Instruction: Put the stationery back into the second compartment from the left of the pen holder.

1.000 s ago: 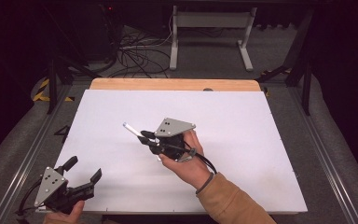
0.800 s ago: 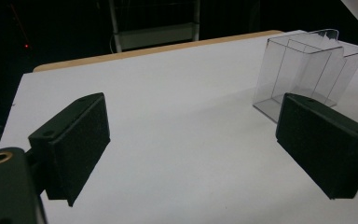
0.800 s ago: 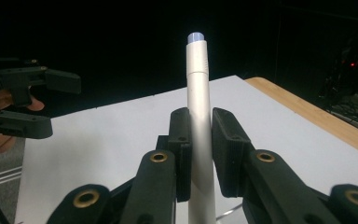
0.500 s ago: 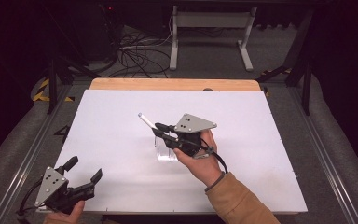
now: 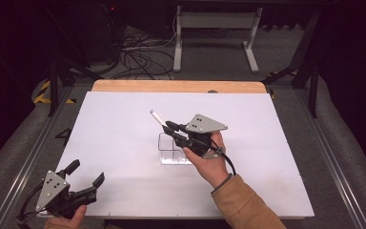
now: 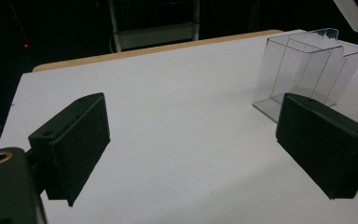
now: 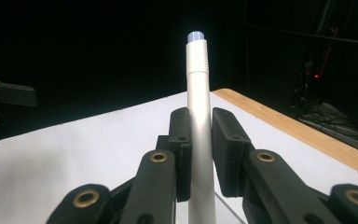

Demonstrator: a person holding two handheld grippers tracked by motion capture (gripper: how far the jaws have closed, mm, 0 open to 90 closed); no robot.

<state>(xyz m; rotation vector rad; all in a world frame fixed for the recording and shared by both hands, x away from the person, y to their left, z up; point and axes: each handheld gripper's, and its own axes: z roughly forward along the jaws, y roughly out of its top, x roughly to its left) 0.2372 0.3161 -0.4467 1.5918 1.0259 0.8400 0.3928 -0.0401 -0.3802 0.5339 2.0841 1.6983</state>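
Note:
My right gripper (image 5: 173,132) is shut on a white marker pen (image 5: 157,117), whose capped end points up and away to the left. In the right gripper view the pen (image 7: 198,116) stands clamped between both black pads. The gripper hovers just above a clear plastic box (image 5: 174,149) with two compartments that stands mid-table. My left gripper (image 5: 86,179) rests open at the table's front left corner, nothing between its jaws. In the left gripper view the clear box (image 6: 303,70) stands ahead to the right, with the pen's tip (image 6: 349,14) above it.
A white board (image 5: 119,143) covers the table, with a wooden strip (image 5: 171,86) along the far edge. Cables and a metal stand (image 5: 214,28) lie on the dark floor beyond. Grey rails run down both sides.
My right gripper has carried the pen to the right and a little nearer, from left of centre to above the clear box. The left gripper has stayed put.

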